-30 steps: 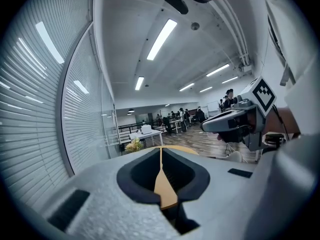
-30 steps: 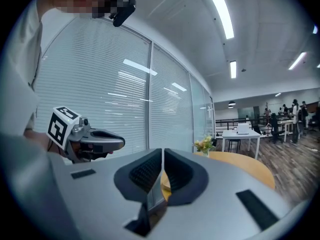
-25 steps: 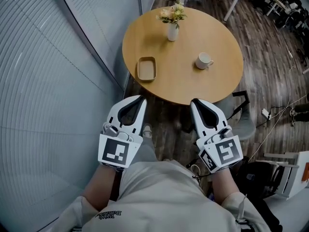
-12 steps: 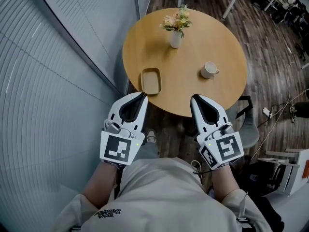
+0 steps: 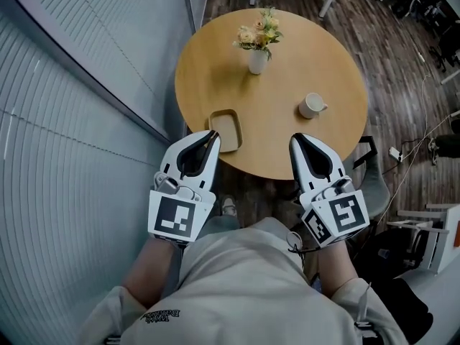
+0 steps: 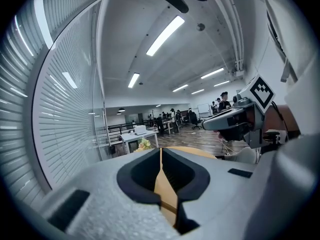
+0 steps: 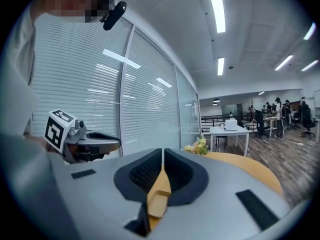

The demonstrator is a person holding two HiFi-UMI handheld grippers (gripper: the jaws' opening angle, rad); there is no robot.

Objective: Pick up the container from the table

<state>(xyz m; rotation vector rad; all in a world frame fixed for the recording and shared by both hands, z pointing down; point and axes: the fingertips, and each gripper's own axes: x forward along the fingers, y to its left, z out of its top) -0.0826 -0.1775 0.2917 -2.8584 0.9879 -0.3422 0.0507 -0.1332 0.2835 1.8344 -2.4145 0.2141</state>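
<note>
A shallow tan rectangular container (image 5: 228,129) lies on the round wooden table (image 5: 287,142), near its front left edge. My left gripper (image 5: 213,134) is shut and empty, and its tip overlaps the container's left side in the head view. Whether it touches the container I cannot tell. My right gripper (image 5: 296,139), also shut and empty, reaches over the table's front edge to the right of the container. In the left gripper view the jaws (image 6: 161,152) meet, with only a strip of tabletop between them. The right gripper view shows its jaws (image 7: 162,154) closed likewise.
A white vase of flowers (image 5: 257,52) stands at the table's back. A white cup (image 5: 310,106) sits at the right. A glass wall with blinds (image 5: 79,121) runs close along the left. A chair (image 5: 363,171) and cables lie at the table's right.
Both grippers have come forward to the table's front edge. The container, earlier well ahead of the left gripper, now sits right at its tip.
</note>
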